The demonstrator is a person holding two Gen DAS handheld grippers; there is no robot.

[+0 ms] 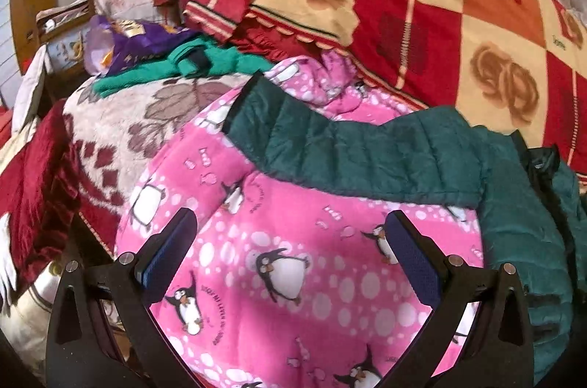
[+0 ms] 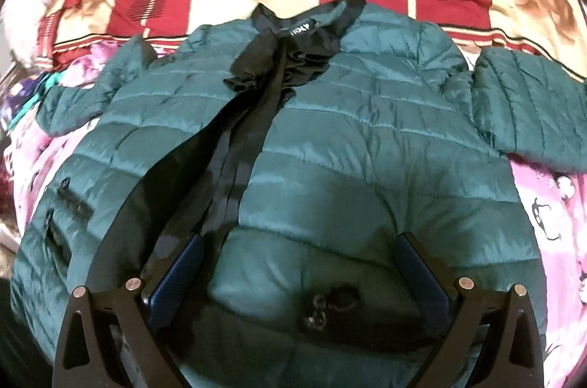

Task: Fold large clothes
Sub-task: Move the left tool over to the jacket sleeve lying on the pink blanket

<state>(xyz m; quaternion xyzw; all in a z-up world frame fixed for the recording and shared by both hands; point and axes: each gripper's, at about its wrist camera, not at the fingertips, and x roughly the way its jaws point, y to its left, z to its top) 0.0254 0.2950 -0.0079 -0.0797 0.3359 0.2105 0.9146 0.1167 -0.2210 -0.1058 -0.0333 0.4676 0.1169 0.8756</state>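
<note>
In the left wrist view, a maroon velvet cloth (image 1: 33,175) hangs at the far left beside a cream blanket (image 1: 146,116) with brown leaves. Behind it lie a purple bag (image 1: 143,39) and a bright green garment (image 1: 205,61). The left tongs (image 1: 293,237) hover with their fingers wide apart over a pink penguin blanket (image 1: 279,278), gripping nothing. One sleeve (image 1: 330,145) of the dark green jacket (image 1: 513,222) stretches across the pink blanket toward the left, and a red and cream rose quilt (image 1: 458,21) fills the upper right.

In the right wrist view, the jacket (image 2: 367,131) lies spread front up on the pink blanket (image 2: 550,204), black collar (image 2: 308,21) away from the camera (its label is blurred), sleeves out to both sides. The right tongs (image 2: 301,256) are also spread apart, just above the jacket's lower front, holding nothing.
</note>
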